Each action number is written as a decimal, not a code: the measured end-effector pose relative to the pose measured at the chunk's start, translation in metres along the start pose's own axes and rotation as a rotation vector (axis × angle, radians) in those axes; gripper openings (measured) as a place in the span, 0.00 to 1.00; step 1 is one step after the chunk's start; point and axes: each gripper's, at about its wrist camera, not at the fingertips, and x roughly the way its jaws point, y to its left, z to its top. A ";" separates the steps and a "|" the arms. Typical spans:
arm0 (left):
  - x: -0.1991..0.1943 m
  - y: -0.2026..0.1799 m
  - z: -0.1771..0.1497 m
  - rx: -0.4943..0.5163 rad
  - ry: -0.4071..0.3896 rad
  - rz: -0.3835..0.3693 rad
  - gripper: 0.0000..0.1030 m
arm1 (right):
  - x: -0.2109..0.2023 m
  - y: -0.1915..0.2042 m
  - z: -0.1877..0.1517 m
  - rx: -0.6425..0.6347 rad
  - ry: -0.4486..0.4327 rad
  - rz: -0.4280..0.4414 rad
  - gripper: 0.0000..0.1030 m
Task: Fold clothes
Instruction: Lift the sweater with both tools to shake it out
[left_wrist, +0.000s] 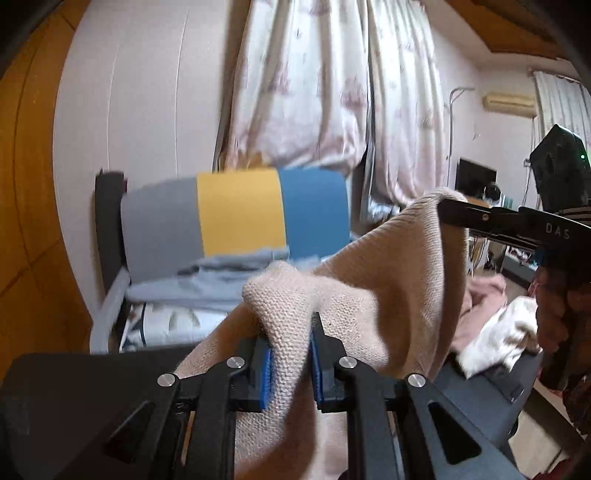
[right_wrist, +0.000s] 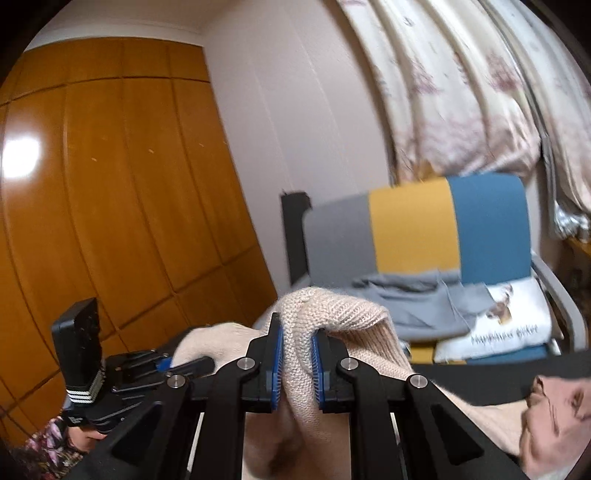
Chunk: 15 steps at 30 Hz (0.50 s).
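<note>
A beige knitted sweater (left_wrist: 384, 273) hangs lifted in the air between both grippers. My left gripper (left_wrist: 290, 365) is shut on a bunched fold of it, the knit squeezed between the blue pads (left_wrist: 266, 376). My right gripper (right_wrist: 298, 363) is shut on another bunched edge of the same sweater (right_wrist: 332, 317). In the left wrist view the right gripper (left_wrist: 448, 212) reaches in from the right and pinches the sweater's top corner. In the right wrist view the left gripper (right_wrist: 173, 363) shows at lower left, held by a hand in a patterned sleeve (right_wrist: 48, 446), with its tips in the knit.
Ahead stands a chair (left_wrist: 236, 210) with a grey, yellow and blue backrest, with grey clothing (left_wrist: 221, 273) and a printed cushion (right_wrist: 502, 325) on its seat. Floral curtains (left_wrist: 332, 81) hang behind. Pink and white garments (left_wrist: 491, 325) lie at the right. A wooden wardrobe (right_wrist: 110, 203) stands left.
</note>
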 end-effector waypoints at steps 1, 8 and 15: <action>-0.007 -0.001 0.007 -0.003 -0.020 -0.011 0.15 | -0.004 0.004 0.007 -0.009 -0.013 0.007 0.13; -0.056 -0.018 0.058 -0.022 -0.182 -0.103 0.15 | -0.033 0.041 0.057 -0.063 -0.099 0.116 0.13; -0.087 -0.033 0.084 -0.079 -0.269 -0.238 0.15 | -0.067 0.079 0.085 -0.118 -0.176 0.215 0.13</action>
